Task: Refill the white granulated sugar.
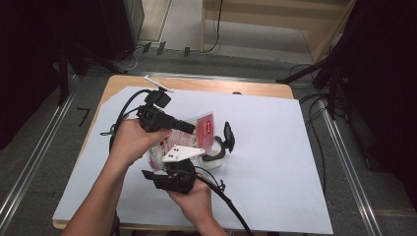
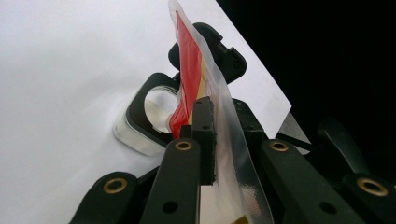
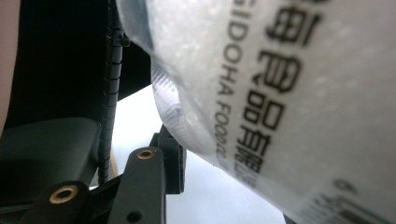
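**Both grippers on the pouch**

My left gripper (image 2: 212, 140) is clamped on the pouch (image 2: 198, 88): in the left gripper view the two black pads stand close together with the clear sealed edge pinched between them, and the red and yellow print rises upright from the jaws. From above, that left gripper (image 1: 189, 129) comes in level from the left of the pouch (image 1: 204, 125), with my left hand (image 1: 130, 140) wrapped around its body.

My right gripper (image 1: 169, 169) sits just on my side of the pouch, under its lower end, held in my right hand (image 1: 196, 196) with the grey plate (image 1: 182, 153) on top. In the right gripper view the pouch (image 3: 280, 102) hangs right over the jaws, its frosted film and black lettering very close, and one pad (image 3: 173, 161) touches its sealed edge. The other jaw is hidden behind the film, so I take it as closed on the pouch but cannot see both pads.

The pouch is lifted off the white sheet (image 1: 275, 162), between the two grippers.

Just beyond the pouch, to its right, a jar (image 1: 215, 158) stands on the sheet, clear with a black collar, its black lid (image 1: 228, 135) flipped up and open. In the left gripper view the jar (image 2: 140, 123) lies straight behind the pouch, apart from it.
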`<state>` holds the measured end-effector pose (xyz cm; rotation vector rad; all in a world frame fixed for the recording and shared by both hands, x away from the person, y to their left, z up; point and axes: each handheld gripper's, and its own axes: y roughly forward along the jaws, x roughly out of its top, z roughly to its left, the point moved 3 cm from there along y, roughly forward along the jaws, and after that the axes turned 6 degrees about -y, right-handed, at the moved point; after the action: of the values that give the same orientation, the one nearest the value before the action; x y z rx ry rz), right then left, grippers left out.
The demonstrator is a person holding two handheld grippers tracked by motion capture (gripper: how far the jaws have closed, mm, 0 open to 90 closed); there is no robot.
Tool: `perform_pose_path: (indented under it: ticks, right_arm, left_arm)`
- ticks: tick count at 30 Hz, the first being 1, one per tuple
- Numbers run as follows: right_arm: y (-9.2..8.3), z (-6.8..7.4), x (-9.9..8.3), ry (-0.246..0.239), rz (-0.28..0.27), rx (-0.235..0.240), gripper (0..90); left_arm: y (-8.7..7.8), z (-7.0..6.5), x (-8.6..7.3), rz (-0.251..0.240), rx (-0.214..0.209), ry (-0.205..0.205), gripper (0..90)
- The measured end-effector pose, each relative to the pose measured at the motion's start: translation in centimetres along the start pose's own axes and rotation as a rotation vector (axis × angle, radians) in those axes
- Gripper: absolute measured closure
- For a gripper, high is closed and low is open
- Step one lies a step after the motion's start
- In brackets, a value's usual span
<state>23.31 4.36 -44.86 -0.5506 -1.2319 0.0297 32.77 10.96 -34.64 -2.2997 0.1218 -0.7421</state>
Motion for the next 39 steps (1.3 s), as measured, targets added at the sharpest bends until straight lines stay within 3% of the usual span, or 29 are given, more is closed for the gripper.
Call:
perform_pose_path:
  ticks: [9, 26, 39]
  right_arm:
    - [-0.2, 0.02, 0.21, 0.006, -0.003, -0.006, 63.6]
    - [-0.29, 0.15, 0.55, 0.013, -0.017, -0.01, 63.5]
    - [-0.19, 0.0, 0.55, 0.013, -0.027, -0.019, 63.4]
  left_arm:
    - [-0.04, 0.09, 0.16, -0.014, 0.011, -0.005, 83.3]
    - [-0.17, -0.29, 0.24, -0.02, 0.034, 0.045, 82.1]
    - [-0.14, -0.55, 0.29, -0.032, 0.052, 0.055, 81.4]
